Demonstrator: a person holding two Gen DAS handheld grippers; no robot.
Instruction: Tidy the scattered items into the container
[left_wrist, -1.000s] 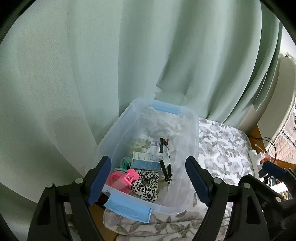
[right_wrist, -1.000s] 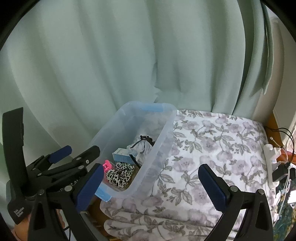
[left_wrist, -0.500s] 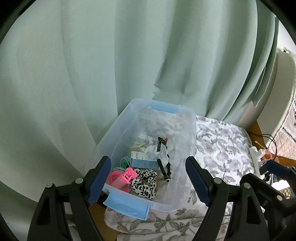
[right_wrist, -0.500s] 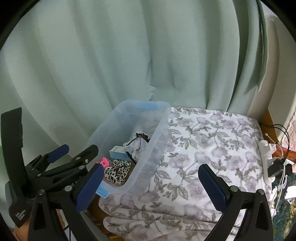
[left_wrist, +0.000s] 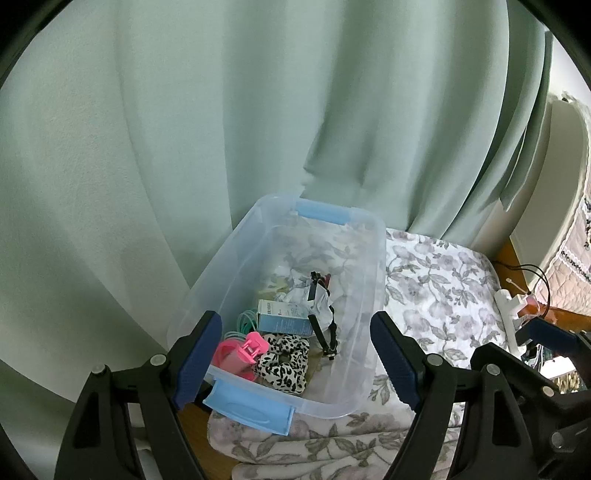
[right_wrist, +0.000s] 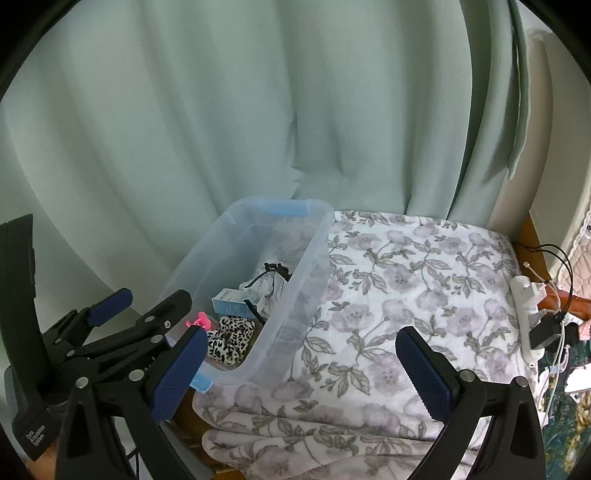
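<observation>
The clear plastic container (left_wrist: 373, 266) stood on the floral blanket (right_wrist: 424, 280) spread over the table, close against the green curtain (left_wrist: 184, 129). The loose items were already gathered inside it: a leopard-print scrunchie (left_wrist: 284, 356), a pink hair clip (left_wrist: 253, 347), a small blue box (left_wrist: 282, 319), teal hair ties (left_wrist: 246, 318) and a black strap (left_wrist: 320, 325) lying over a crumpled white pouch. No stray item could be made out on the blanket.

All of these were judged light. The scrunchie and pouch would be soft and forgiving to a pinch across the bulk; the box was stiff but crushable, best taken across its narrow faces; the clip was hard and likely slippery. The container itself was judged thin-walled and flexible, best held at its blue end handles (left_wrist: 251, 404).

The left claw (left_wrist: 295, 363) was held above the container's near end, angled downward, spread wide with nothing between its pads. The right claw (right_wrist: 301, 376) was poised over the blanket beside the container, likewise angled down, spread and empty.
</observation>
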